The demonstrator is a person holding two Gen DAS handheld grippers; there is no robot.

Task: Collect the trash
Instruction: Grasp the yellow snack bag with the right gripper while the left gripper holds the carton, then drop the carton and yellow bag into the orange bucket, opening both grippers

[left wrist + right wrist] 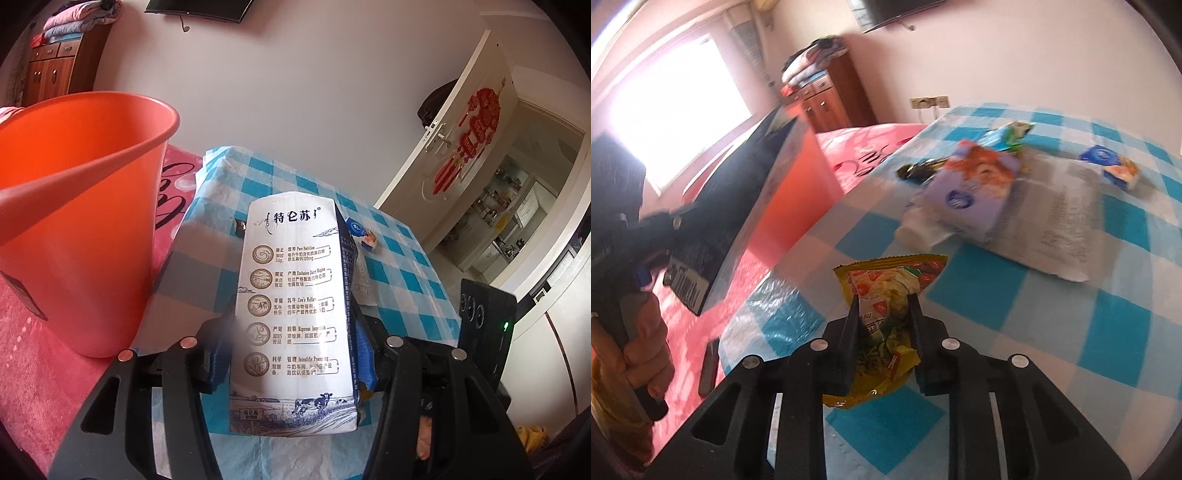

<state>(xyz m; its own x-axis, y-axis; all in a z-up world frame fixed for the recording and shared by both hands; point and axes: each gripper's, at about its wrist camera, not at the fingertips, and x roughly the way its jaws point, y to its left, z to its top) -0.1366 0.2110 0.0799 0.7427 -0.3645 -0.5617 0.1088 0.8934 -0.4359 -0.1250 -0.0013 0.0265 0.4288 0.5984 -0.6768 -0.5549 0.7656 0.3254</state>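
Note:
My left gripper (291,325) is shut on a white and blue milk carton (295,306), held upright above the blue checked table (406,280), just right of the orange bucket (74,221). The carton also shows in the right wrist view (738,206), in front of the bucket (798,192). My right gripper (882,306) is shut on a crumpled yellow snack wrapper (886,291), above the table's near edge.
On the checked table (1071,332) lie a purple carton (975,188), a white tube (919,229), a paper sheet (1056,225), a dark wrapper (919,168), a green packet (1012,134) and a small blue-capped box (1112,168). The bucket stands on a pink bed (44,369).

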